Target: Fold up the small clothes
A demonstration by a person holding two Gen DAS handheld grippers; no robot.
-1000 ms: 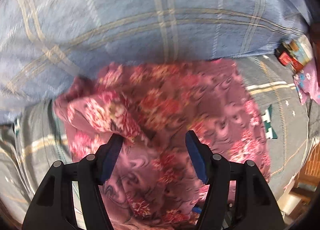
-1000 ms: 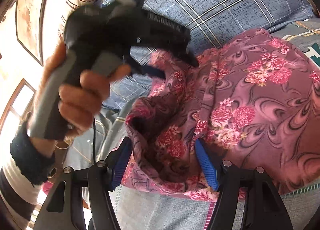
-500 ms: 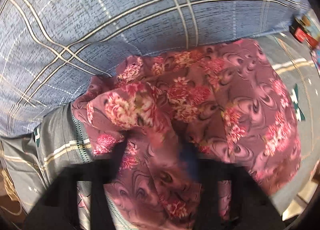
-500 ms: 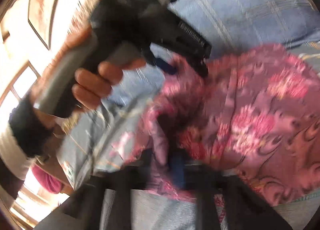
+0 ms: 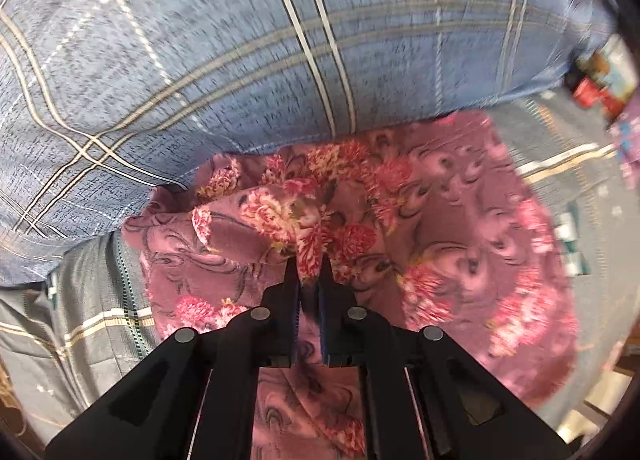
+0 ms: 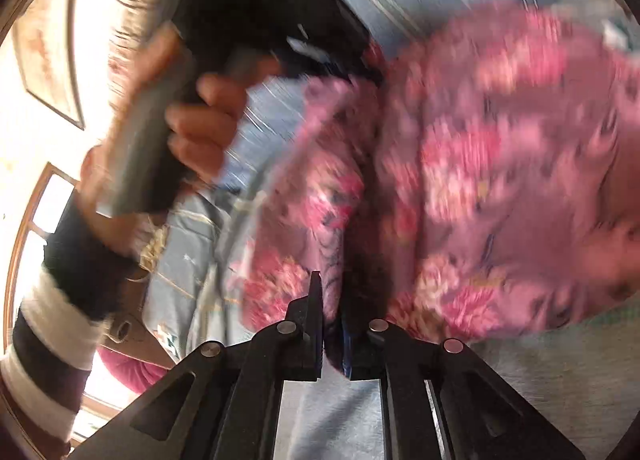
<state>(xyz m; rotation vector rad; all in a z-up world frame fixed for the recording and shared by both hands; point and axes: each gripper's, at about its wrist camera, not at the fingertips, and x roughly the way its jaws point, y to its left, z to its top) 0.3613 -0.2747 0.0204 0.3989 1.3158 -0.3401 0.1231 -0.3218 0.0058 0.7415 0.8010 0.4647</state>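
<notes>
Down at the lower centre of each view, both claws pinch folds of the pink floral garment [image 5: 440,227]: the left claw [image 5: 309,266] clamped tight, the right claw [image 6: 330,292] having just eased slightly yet gripping cloth. Beyond, the garment lies on a grey bedsheet [image 5: 80,300] below a blue plaid pillow [image 5: 240,59]; the person's left hand [image 6: 192,127] shows upper left.

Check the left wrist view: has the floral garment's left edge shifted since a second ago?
Yes. The floral garment has bunched up toward the blue plaid pillow; its left edge now lifts into the left claw, which is shut on a fold.
</notes>
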